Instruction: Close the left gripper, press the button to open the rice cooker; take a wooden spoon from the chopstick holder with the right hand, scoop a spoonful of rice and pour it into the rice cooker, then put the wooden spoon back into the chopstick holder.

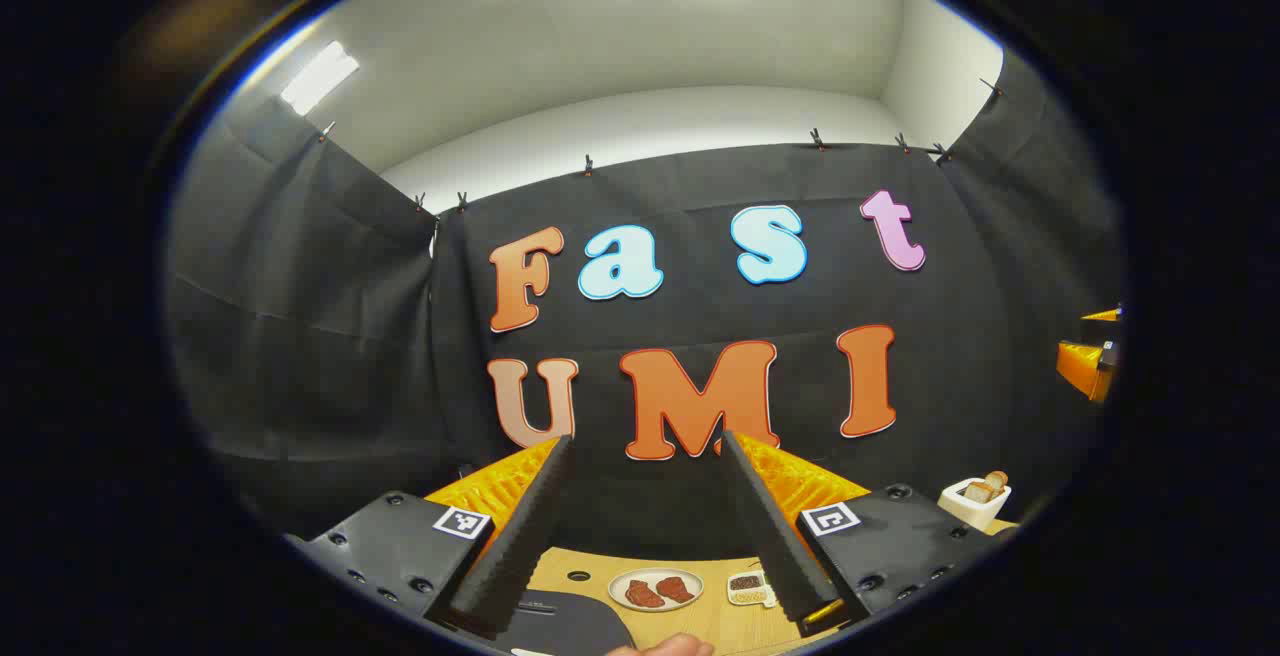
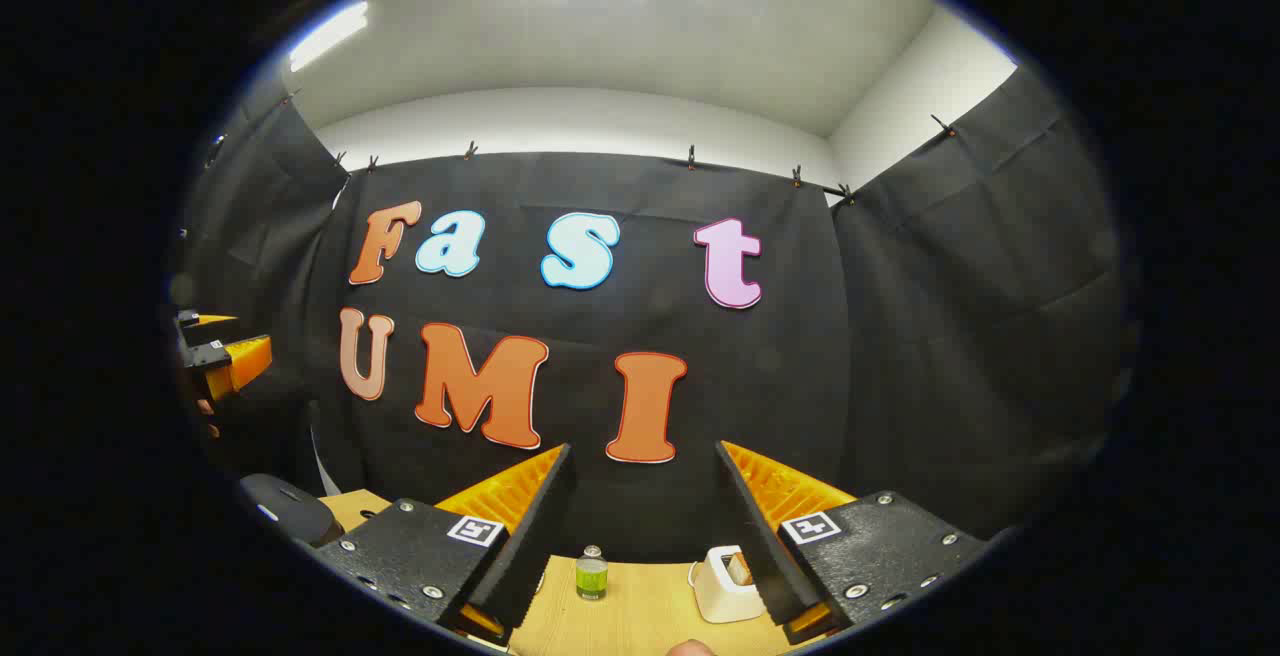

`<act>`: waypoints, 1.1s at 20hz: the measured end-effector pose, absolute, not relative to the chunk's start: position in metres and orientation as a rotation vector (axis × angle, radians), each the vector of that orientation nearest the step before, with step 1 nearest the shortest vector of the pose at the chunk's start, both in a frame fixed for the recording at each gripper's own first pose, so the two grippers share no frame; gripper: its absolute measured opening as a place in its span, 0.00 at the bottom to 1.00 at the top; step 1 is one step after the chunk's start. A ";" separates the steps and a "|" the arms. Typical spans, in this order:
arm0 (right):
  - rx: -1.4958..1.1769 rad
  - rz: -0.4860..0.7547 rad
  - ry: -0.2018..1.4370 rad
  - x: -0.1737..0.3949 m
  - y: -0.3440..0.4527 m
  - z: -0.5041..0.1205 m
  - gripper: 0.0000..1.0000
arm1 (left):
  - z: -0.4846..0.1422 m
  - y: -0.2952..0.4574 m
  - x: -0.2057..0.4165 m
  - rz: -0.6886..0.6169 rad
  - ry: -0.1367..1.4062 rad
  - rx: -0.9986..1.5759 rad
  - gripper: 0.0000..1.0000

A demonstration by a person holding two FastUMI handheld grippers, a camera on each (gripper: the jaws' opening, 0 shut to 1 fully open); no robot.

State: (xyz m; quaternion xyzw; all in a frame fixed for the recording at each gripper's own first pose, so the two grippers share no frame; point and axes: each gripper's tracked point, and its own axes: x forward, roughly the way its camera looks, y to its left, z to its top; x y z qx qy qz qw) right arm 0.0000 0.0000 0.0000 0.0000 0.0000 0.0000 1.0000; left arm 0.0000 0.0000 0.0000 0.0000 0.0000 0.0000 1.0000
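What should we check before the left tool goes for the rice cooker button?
1. Left tool shut for pressing: not ok, fingers apart.
2. Right tool open for the spoon: ok.
3. Both tools empty: ok.
4. Rice cooker in view: ok; its button: cannot tell.
5. White holder upright on the table: ok; wooden piece inside, spoon or not: cannot tell.

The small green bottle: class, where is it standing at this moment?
In the right gripper view, the small green bottle stands upright on the wooden table, low between that gripper's open jaws, with the white toaster to its right.
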 end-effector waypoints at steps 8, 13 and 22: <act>-0.010 0.023 -0.003 0.000 0.002 0.004 0.86 | -0.005 0.014 -0.001 0.085 0.011 -0.065 0.97; 0.002 0.029 0.009 -0.001 0.000 0.003 0.86 | -0.005 0.015 0.002 0.093 0.025 -0.056 1.00; -0.018 0.007 0.028 -0.008 -0.008 -0.004 0.86 | 0.011 0.021 0.008 0.023 0.034 -0.030 1.00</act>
